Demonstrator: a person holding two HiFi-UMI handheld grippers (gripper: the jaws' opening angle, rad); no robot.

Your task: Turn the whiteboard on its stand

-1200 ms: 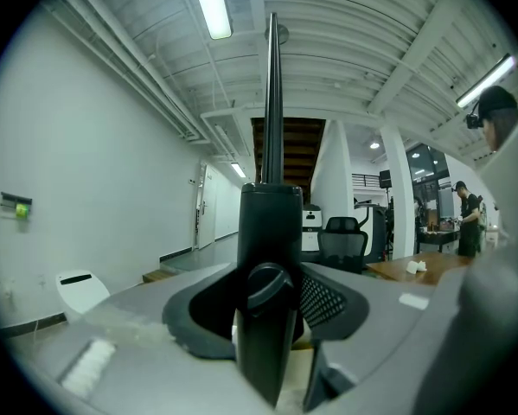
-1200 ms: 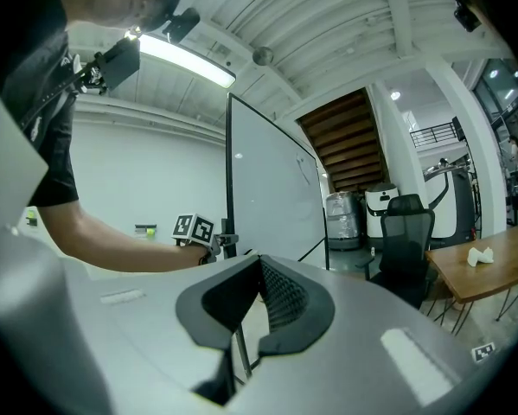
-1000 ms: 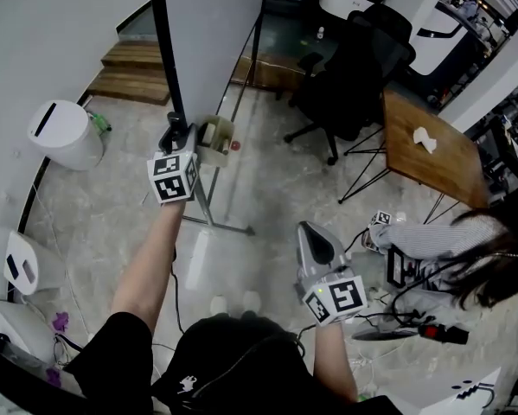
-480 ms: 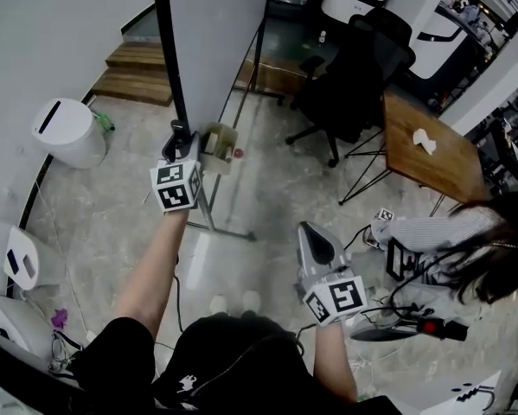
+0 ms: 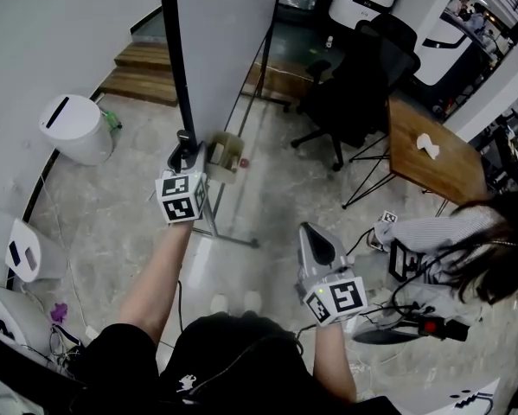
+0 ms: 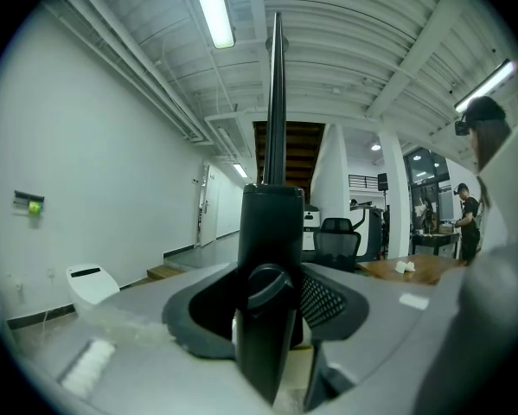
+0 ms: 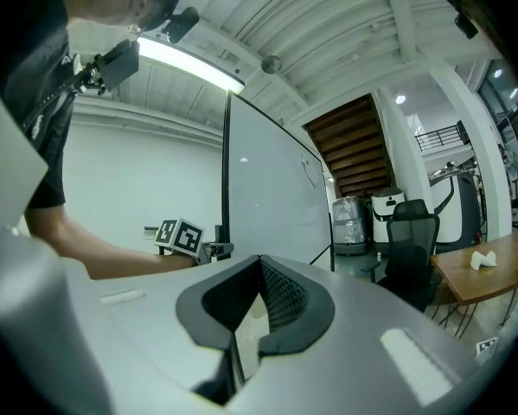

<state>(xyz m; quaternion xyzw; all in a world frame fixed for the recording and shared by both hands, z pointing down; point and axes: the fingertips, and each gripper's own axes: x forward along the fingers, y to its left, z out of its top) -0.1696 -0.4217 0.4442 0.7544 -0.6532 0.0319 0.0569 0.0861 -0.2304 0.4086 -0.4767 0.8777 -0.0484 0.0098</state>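
The whiteboard (image 5: 228,41) stands upright on a wheeled metal stand (image 5: 228,232), its black side frame (image 5: 176,67) facing me. My left gripper (image 5: 188,145) is shut on the lower end of that frame. In the left gripper view the black frame bar (image 6: 274,128) with a round knob (image 6: 267,285) fills the gap between the jaws. My right gripper (image 5: 315,236) hangs low over the floor to the right, apart from the board, shut and empty. The right gripper view shows the board (image 7: 267,188) and the left gripper's marker cube (image 7: 179,236) beyond the closed tips (image 7: 259,260).
A small tan tray (image 5: 224,156) hangs on the stand beside the left gripper. A white bin (image 5: 75,130) is at the left and wooden steps (image 5: 142,72) lie behind it. A black office chair (image 5: 354,93) and wooden table (image 5: 431,150) are to the right. A seated person (image 5: 466,240) and cables are at the right.
The left gripper, still clamped on the frame, has shifted a little right and toward me with the board's edge. The right gripper has stayed put.
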